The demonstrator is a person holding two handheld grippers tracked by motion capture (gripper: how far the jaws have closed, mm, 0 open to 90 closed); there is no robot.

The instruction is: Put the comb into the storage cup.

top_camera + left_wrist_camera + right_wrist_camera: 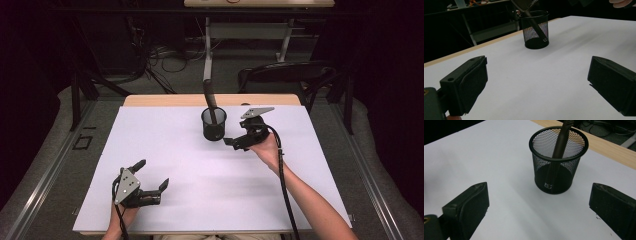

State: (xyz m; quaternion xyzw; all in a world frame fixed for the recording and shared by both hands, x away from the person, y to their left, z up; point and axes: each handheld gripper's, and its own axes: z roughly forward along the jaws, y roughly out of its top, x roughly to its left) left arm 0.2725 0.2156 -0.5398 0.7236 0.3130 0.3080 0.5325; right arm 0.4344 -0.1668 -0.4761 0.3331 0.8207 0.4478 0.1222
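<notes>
White table [165,150] bears a mesh cup [214,125].

I see a white sheet [200,165] covering the table, with a pale wood edge [165,100] showing at twelve o'clock; the mesh cup [214,125] is black, its wire a fine diamond weave; the handle [210,97] standing in it is dark grey; both grippers, left gripper [152,175] and right gripper [231,142], are black, each topped by a grey plate; the floor [45,150] is grey.
</notes>
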